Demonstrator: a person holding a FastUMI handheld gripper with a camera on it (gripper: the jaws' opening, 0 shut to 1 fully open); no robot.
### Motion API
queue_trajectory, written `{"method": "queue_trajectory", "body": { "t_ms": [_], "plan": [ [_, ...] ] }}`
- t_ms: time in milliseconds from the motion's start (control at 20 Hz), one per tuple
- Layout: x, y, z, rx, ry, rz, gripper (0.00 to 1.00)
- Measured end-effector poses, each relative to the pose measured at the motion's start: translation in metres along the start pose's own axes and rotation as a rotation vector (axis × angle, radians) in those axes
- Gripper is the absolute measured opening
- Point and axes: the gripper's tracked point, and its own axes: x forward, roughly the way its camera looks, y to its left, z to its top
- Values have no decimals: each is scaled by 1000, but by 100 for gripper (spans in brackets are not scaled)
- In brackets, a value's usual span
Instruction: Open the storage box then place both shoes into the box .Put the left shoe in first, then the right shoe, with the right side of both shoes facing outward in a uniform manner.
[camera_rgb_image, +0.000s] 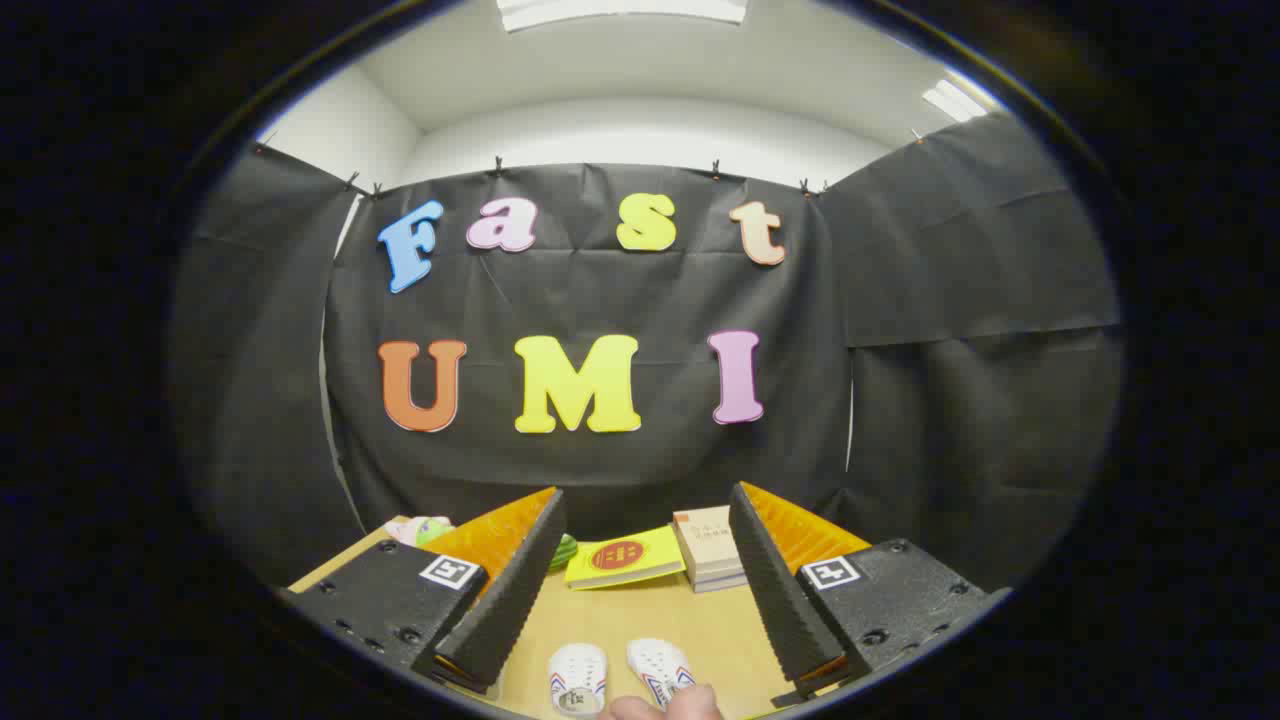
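Note:
Two small white shoes stand side by side on the wooden table (640, 620), toes pointing away, low between my two fingers. The left shoe (577, 678) and the right shoe (658, 668) have perforated tops and striped sides. A person's fingertips (668, 706) touch the near end of the right shoe. My gripper (645, 520) is held above the table, open wide, with nothing between its fingers. Both shoes lie well below and nearer than the fingertips.
Beyond the fingers, at the table's far edge, a yellow book (622, 558) lies flat beside a stack of pale books (708, 548). A soft pale and green thing (420, 529) sits at the far left, partly behind my left finger. The black cloth wall stands close behind.

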Motion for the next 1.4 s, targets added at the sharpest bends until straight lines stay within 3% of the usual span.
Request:
{"method": "queue_trajectory", "body": {
  "t_ms": [850, 1400],
  "plan": [
    [-10, -2, -8, 45, 52, 31, 100],
    [-3, 18, -35, 90, 144, 131, 100]
  ]
}}
